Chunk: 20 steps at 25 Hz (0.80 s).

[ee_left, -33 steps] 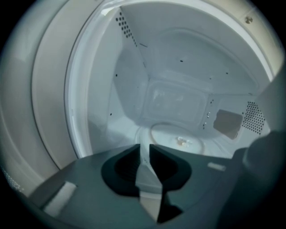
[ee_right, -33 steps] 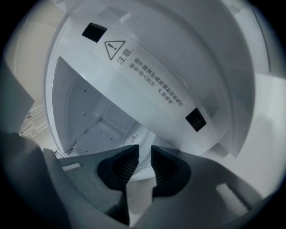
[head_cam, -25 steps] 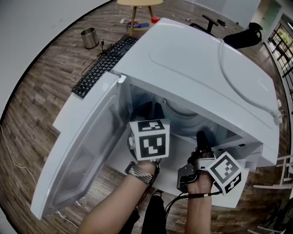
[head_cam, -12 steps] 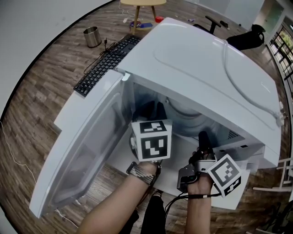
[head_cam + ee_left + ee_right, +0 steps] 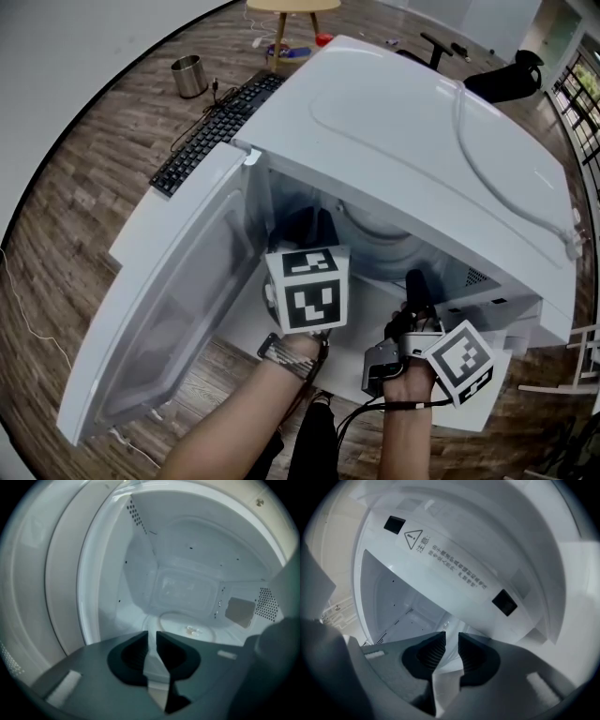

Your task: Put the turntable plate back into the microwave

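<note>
The white microwave (image 5: 403,122) stands with its door (image 5: 178,300) swung wide to the left. The glass turntable plate (image 5: 380,234) seems to lie flat on the cavity floor; in the left gripper view its pale oval (image 5: 180,620) shows ahead of the jaws. My left gripper (image 5: 312,223) reaches into the opening at the left. Its jaws (image 5: 150,634) have just been closing to a narrow gap, and I make out nothing pressed between them. My right gripper (image 5: 412,279) hovers at the front right of the opening, open (image 5: 451,638) and holding nothing.
The microwave sits on a white table with a black keyboard (image 5: 211,131) at its far left. On the wooden floor beyond are a metal bin (image 5: 187,75), a stool (image 5: 281,28) and a black office chair (image 5: 497,75). A warning label (image 5: 440,559) runs along the frame above the opening.
</note>
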{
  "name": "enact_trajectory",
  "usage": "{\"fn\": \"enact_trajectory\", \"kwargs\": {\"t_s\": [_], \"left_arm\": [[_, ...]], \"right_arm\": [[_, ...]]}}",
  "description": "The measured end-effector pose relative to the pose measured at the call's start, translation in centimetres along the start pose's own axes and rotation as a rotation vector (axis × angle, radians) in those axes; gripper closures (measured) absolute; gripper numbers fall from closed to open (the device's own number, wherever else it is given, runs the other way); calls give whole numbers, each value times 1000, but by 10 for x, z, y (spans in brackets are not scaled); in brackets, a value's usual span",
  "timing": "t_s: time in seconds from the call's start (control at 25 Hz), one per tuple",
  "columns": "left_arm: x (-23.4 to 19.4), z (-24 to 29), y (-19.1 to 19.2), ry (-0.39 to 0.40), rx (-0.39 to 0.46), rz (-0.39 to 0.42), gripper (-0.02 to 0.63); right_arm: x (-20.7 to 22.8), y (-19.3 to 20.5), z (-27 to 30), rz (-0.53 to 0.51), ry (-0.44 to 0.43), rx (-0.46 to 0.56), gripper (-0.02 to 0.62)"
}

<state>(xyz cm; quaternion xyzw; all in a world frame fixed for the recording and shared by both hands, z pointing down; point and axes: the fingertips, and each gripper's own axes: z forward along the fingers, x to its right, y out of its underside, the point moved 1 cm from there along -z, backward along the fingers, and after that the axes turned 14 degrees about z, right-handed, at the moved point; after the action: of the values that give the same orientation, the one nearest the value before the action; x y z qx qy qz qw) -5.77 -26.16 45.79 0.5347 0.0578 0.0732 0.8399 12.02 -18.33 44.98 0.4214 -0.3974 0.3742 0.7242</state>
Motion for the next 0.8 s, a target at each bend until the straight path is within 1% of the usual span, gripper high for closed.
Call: {"fn": "enact_trajectory", "kwargs": {"t_s": [0.08,0.16,0.24,0.44,0.64,0.8], "left_arm": [[-1,0,-1,-11,8,-9,551],[-4,-1,-1,-19,13,-19,577],[-5,-2,-1,-10,11,-14,575],[-3,0,-1,26,0,0,570],[-2,0,-1,36,-3,26,560],[-1,1,-2,37,-11,22,561]], "right_arm": [[-3,0,3,-1,-23,-6,505],[-7,1,7,13,-44,-16,505],[-10,1,9,15,-55,-17,505],[-7,2,7,16,-20,-3,505],[-6,2,6,-4,-25,-10,505],[-7,1,6,-28,-36,-9,505]]}}
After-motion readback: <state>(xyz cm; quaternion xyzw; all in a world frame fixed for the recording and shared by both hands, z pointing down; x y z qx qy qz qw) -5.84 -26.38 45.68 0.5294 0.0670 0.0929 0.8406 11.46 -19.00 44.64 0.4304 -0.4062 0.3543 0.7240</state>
